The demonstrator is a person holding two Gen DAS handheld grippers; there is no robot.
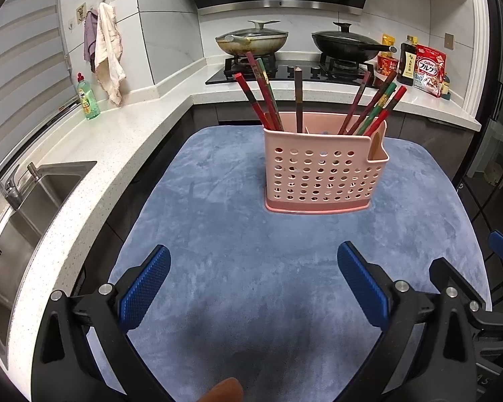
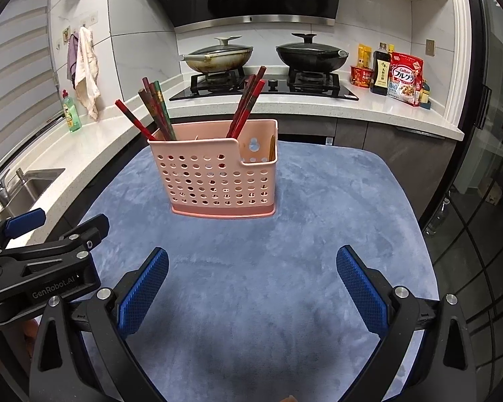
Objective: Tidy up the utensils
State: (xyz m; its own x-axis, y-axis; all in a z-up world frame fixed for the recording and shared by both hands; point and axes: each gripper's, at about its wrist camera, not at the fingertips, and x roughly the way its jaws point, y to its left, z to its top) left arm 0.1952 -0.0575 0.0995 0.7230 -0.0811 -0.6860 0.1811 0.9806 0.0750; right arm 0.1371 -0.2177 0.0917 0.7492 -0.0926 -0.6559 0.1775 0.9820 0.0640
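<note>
A pink perforated utensil holder (image 1: pixel 322 171) stands upright on the blue cloth-covered table (image 1: pixel 238 241); it also shows in the right wrist view (image 2: pixel 218 177). Several red, green and dark chopsticks (image 1: pixel 268 97) stand in it, leaning left and right (image 2: pixel 157 110). My left gripper (image 1: pixel 253 261) is open and empty, well short of the holder. My right gripper (image 2: pixel 251 264) is open and empty, also short of the holder. The left gripper's body shows at the left edge of the right wrist view (image 2: pixel 50 258).
A white counter with a steel sink (image 1: pixel 23 221) runs along the left. A green soap bottle (image 1: pixel 88 98) and hanging towels stand behind. Two lidded pans (image 1: pixel 251 38) sit on the stove. Bottles and food packets (image 1: pixel 426 68) stand at the back right.
</note>
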